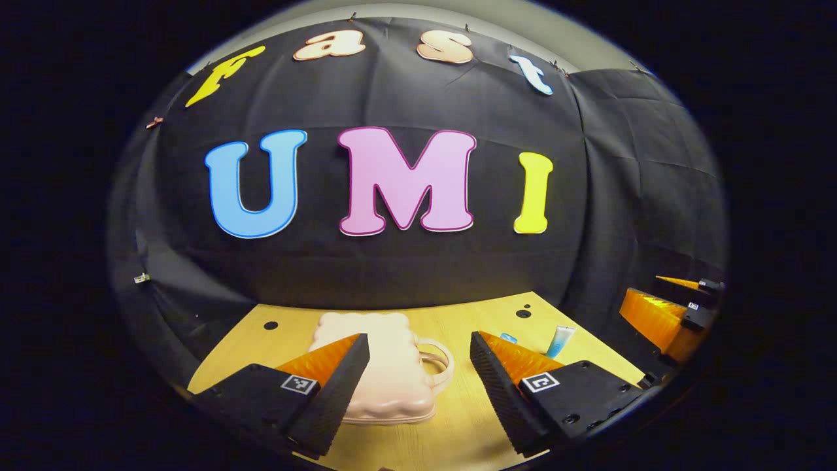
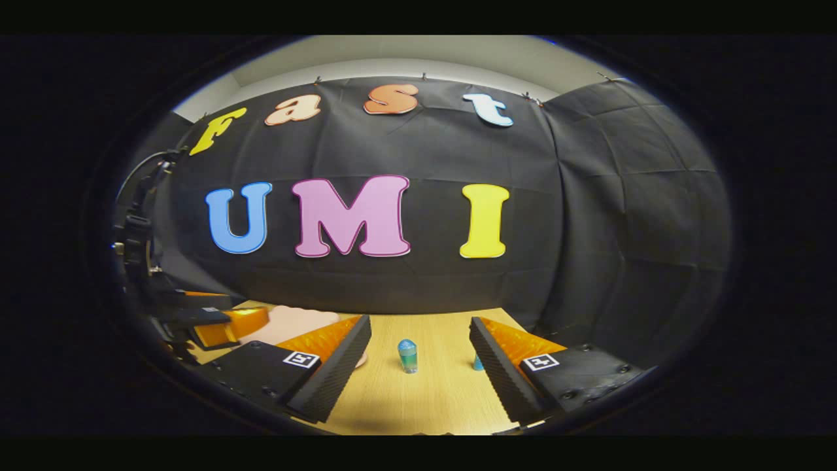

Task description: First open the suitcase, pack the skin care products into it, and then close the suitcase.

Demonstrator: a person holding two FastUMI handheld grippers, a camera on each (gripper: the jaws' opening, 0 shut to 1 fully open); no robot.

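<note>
Suitcase, pink and shut, lies flat on the counter at 6 o'clock in the left gripper view, handle toward 3, between the spread, empty fingers of the left gripper, with a blue tube at 4 o'clock and the right gripper beyond it. In the right gripper view, that gripper's own fingers are likewise spread and empty around a small blue-green bottle at 6 o'clock, the suitcase at 8. Opening looks not yet begun, so the next move calls for finding the lid's edge.

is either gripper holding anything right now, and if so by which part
Nothing is held. The left gripper and right gripper both hover with jaws open above the wooden table; the closed pale pink plastic suitcase lies untouched.
</note>
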